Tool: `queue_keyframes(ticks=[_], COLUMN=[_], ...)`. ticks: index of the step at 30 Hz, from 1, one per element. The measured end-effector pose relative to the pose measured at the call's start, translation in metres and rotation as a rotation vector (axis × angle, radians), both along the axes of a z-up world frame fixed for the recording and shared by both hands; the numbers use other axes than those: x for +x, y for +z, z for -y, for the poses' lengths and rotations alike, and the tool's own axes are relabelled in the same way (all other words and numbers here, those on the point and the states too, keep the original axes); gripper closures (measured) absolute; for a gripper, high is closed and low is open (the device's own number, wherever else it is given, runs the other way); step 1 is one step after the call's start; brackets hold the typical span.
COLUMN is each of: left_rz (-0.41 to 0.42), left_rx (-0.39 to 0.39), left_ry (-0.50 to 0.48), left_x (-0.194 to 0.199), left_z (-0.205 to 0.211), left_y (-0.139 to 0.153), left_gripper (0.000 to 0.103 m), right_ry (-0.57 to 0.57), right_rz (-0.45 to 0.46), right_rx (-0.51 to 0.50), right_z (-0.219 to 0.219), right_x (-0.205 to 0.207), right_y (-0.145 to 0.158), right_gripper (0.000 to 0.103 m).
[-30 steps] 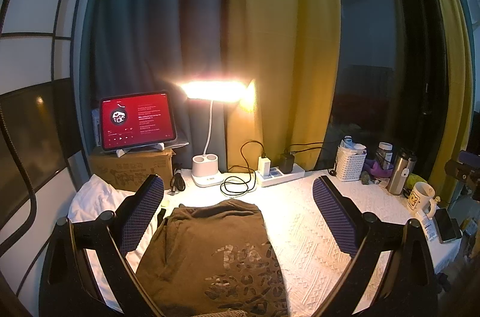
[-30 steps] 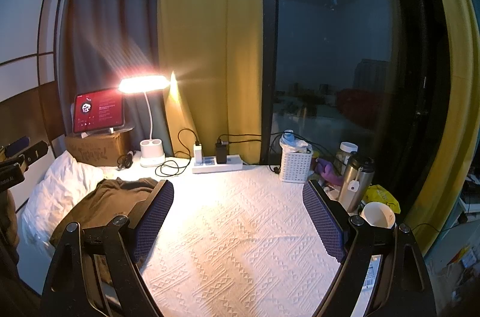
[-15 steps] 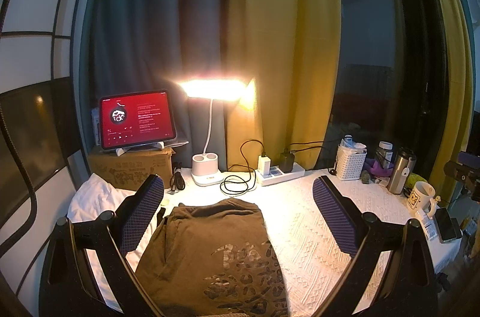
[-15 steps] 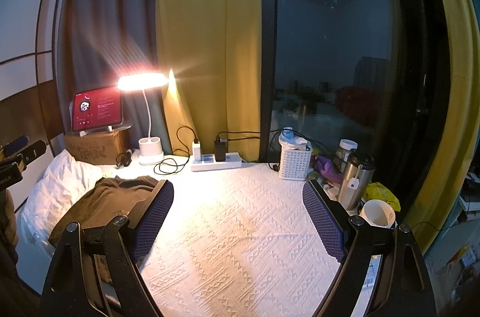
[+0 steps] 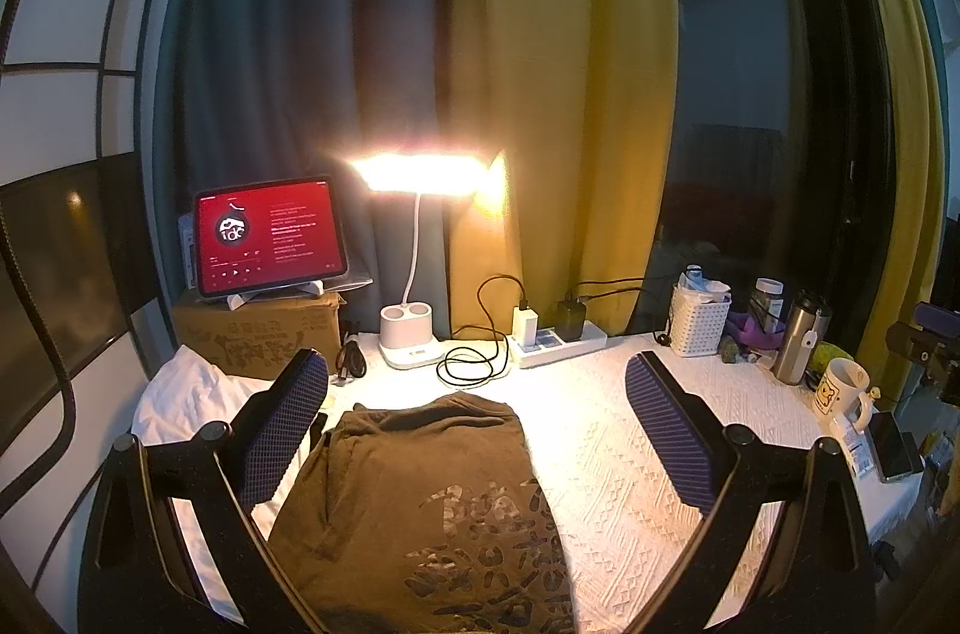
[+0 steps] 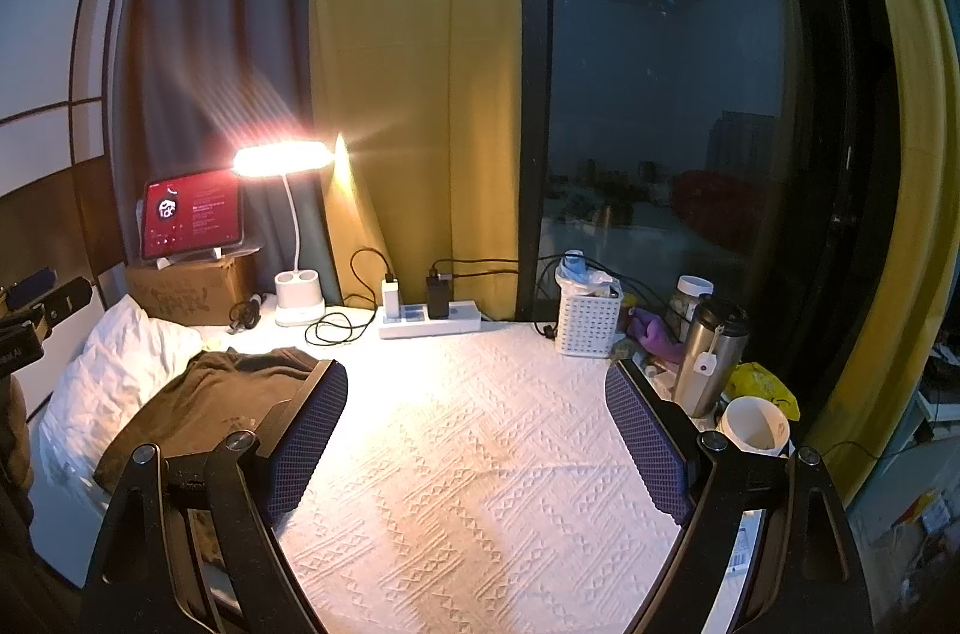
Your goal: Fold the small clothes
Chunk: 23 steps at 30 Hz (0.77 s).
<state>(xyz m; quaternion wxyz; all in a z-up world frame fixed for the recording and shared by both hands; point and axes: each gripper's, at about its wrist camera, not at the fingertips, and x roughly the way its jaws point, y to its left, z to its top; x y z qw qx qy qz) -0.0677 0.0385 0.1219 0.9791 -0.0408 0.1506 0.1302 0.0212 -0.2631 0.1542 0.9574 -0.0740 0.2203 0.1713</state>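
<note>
A dark olive-brown garment (image 5: 420, 502) with a printed pattern lies flat on the white textured table cover (image 5: 648, 460). It also shows in the right wrist view (image 6: 210, 400), left of centre. My left gripper (image 5: 477, 394) is open and empty, held above the garment with its fingers either side of the garment's far end. My right gripper (image 6: 477, 403) is open and empty above the bare cover (image 6: 480, 454), to the right of the garment. The garment's near end is cut off by the frame.
Along the back stand a lit desk lamp (image 5: 414, 310), a tablet (image 5: 267, 235) on a cardboard box, a power strip (image 5: 555, 337) with cables and a white basket (image 5: 699, 313). A steel flask (image 5: 801, 337), a mug (image 5: 840, 388) and a phone sit at the right. A white pillow (image 6: 108, 370) lies at the left.
Both views have shifted only slightly. The garment and the grippers' jaws look the same as before.
</note>
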Motion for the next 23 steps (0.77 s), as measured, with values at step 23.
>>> queue_keyframes(ticks=[23], left_rz=[0.009], left_rx=[0.015], left_ry=[-0.007], left_x=[-0.0003], left_z=[0.0017], left_y=[-0.0018], left_gripper=[0.004], right_ry=[0.000], right_rz=[-0.001], right_rx=[0.005], right_z=[-0.0001], right_x=[0.0002], right_y=[-0.0005], right_gripper=[0.014])
